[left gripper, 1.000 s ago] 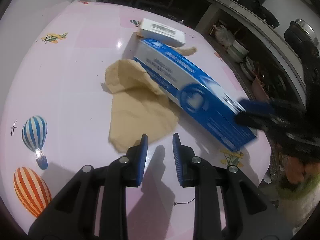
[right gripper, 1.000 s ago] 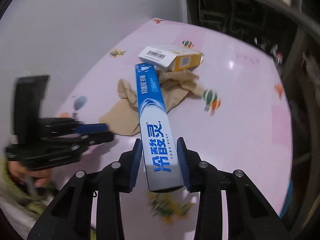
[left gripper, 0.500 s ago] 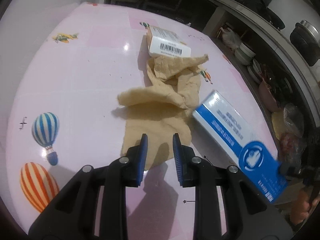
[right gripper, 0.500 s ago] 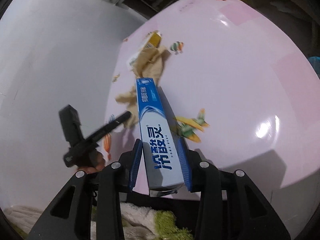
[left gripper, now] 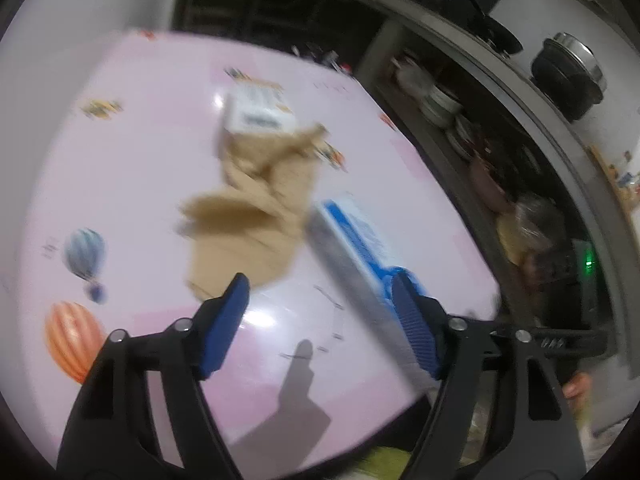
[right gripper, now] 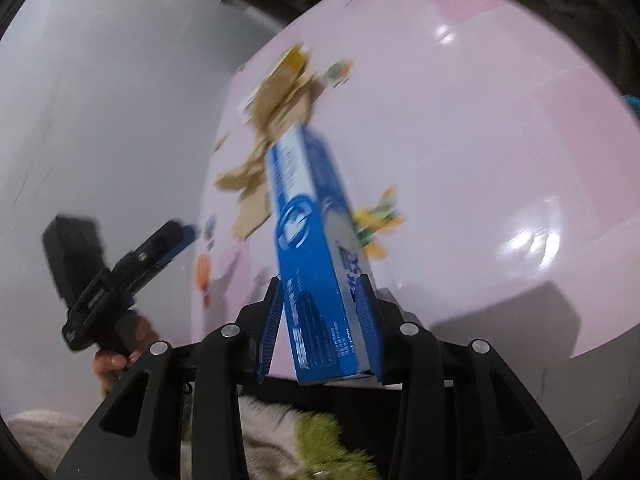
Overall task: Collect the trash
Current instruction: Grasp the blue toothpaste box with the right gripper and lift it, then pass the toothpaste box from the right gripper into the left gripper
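Spreading open above the glossy pink balloon-print tabletop (left gripper: 132, 184), the left gripper (left gripper: 320, 312) holds nothing. Crumpled tan paper (left gripper: 256, 224) and a blurred, probably cardboard, white box (left gripper: 256, 114) lie beyond. The right gripper (right gripper: 322, 320) clamps a long blue carton (right gripper: 316, 248); dark shelving (left gripper: 460, 96) flanks the table.

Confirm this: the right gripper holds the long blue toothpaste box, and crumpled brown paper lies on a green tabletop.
Wrong on one point: the tabletop is pink, as the right wrist view shows. The right gripper does hold the long blue toothpaste box, and the crumpled brown paper lies on the table.
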`<state>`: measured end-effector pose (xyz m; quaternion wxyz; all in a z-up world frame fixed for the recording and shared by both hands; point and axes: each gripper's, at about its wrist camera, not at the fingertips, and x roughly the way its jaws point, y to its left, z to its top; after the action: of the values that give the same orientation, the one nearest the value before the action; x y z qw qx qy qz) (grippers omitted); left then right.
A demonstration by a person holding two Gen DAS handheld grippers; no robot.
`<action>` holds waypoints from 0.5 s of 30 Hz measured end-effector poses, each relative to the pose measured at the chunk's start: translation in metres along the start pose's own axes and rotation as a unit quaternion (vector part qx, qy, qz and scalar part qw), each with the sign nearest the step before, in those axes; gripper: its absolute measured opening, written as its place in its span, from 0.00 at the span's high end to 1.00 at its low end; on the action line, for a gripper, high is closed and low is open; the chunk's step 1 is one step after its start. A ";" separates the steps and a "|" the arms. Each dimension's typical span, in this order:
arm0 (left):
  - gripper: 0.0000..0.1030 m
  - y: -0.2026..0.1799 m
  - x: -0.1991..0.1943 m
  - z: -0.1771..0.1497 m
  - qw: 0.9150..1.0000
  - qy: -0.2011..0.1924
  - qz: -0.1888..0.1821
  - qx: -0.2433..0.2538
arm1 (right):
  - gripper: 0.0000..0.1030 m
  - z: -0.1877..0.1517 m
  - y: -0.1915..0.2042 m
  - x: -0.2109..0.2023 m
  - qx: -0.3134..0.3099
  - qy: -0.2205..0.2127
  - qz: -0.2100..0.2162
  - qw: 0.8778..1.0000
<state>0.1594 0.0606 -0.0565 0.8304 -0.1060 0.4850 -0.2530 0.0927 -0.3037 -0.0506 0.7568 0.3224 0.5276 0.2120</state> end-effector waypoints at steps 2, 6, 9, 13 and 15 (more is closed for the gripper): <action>0.26 -0.011 0.012 -0.004 1.000 0.025 -0.015 0.003 | 0.62 -0.007 0.010 0.010 -0.016 0.022 0.024 0.999; 0.24 -0.030 0.036 -0.011 0.998 0.062 -0.019 0.014 | 0.53 -0.017 0.024 0.014 -0.066 0.034 0.009 0.997; 0.24 -0.040 0.050 -0.013 0.997 0.073 -0.003 0.019 | 0.51 -0.020 0.022 0.004 -0.081 0.021 -0.023 0.996; 0.24 -0.053 0.065 -0.017 0.996 0.077 0.035 0.039 | 0.51 -0.020 0.008 -0.016 -0.078 -0.011 -0.075 0.994; 0.24 -0.058 0.069 -0.018 0.995 0.080 0.040 0.044 | 0.51 -0.018 0.003 -0.024 -0.075 -0.028 -0.097 0.992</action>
<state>0.1535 -0.0234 -0.0928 0.8024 -0.0289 0.5418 -0.2486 0.0670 -0.3125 -0.0364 0.8102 0.2172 0.5180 0.1674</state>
